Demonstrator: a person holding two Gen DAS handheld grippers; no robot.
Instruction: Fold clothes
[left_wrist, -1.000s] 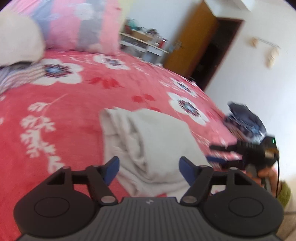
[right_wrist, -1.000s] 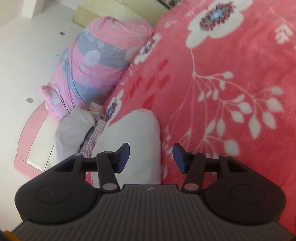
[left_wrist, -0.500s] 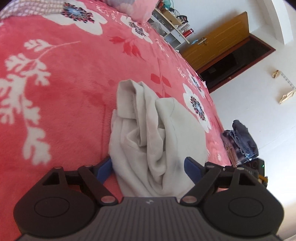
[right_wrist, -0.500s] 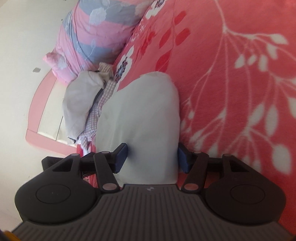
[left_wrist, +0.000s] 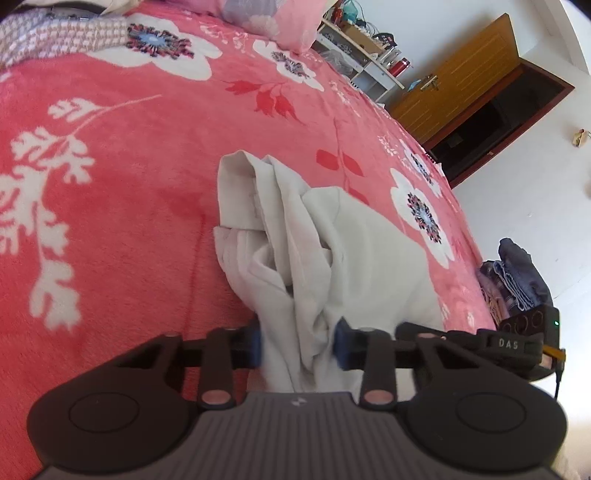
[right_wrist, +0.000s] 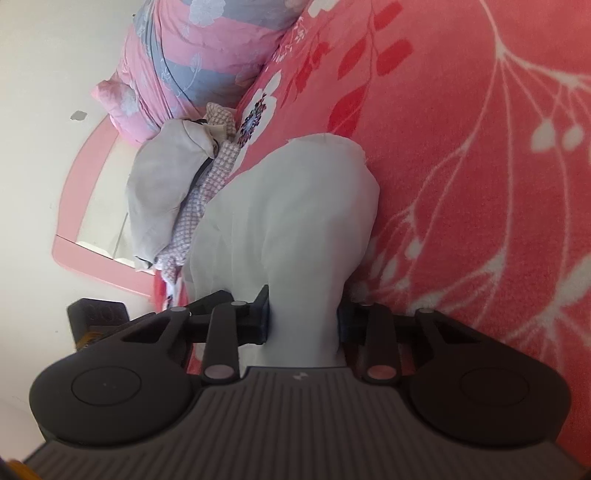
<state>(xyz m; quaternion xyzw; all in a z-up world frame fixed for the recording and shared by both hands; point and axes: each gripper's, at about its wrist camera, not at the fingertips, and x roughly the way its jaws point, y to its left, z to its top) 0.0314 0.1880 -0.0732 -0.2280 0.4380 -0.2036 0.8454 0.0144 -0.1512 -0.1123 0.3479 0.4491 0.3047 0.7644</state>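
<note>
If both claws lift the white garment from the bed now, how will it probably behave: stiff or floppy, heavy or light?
Probably floppy: the white garment lies in soft, loose folds on the pink blanket. It looks thin, so likely light. The left claw and right claw have just been closing and pinch bunched cloth, so the rest would likely hang down.

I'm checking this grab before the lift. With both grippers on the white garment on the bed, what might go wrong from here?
1. The left gripper, whose jaws just closed, pinches a crumpled bunch of the white garment, so hidden layers may lift unevenly.
2. The right gripper, also just closed, holds a smooth end; pulling may drag the cloth across the fuzzy pink blanket.
</note>
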